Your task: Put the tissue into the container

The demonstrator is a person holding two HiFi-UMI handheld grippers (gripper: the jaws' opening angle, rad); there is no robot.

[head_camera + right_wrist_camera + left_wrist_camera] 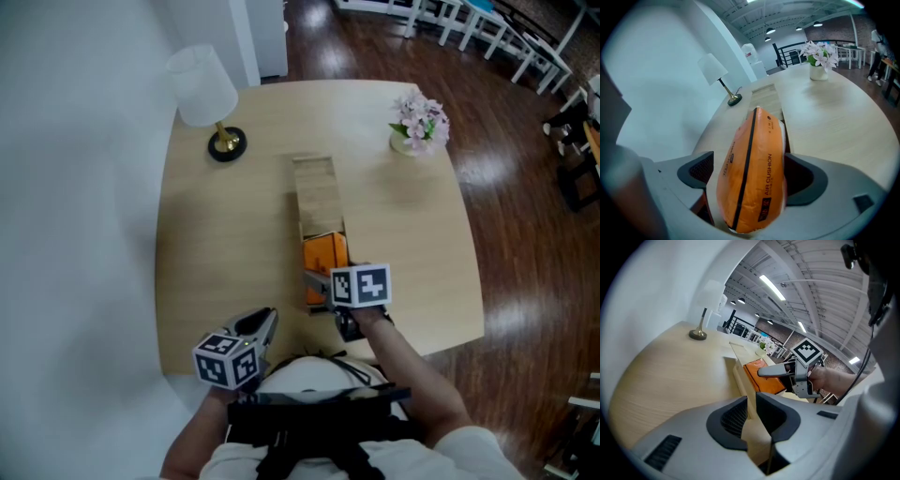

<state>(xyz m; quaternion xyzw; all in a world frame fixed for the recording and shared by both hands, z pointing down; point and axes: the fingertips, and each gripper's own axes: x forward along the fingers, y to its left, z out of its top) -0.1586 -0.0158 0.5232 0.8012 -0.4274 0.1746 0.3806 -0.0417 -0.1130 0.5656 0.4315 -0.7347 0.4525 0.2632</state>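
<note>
A long, narrow wooden container (314, 192) lies along the middle of the table. An orange tissue pack (325, 253) sits at its near end. In the right gripper view the pack (752, 173) stands on edge between the jaws of my right gripper (750, 168); the left pad stands clear of it, so the gripper is open. The container (766, 96) runs on behind the pack. My left gripper (267, 323) hovers near the table's front edge, left of the container. Its jaws (752, 397) stand a narrow gap apart with nothing gripped. It looks toward the pack (761, 376) and the right gripper (780, 376).
A white-shaded lamp (208, 94) on a round base stands at the table's back left. A vase of pink flowers (419, 124) is at the back right. The tabletop (216, 244) is light wood, with dark wooden floor to its right and white chairs (487, 23) beyond.
</note>
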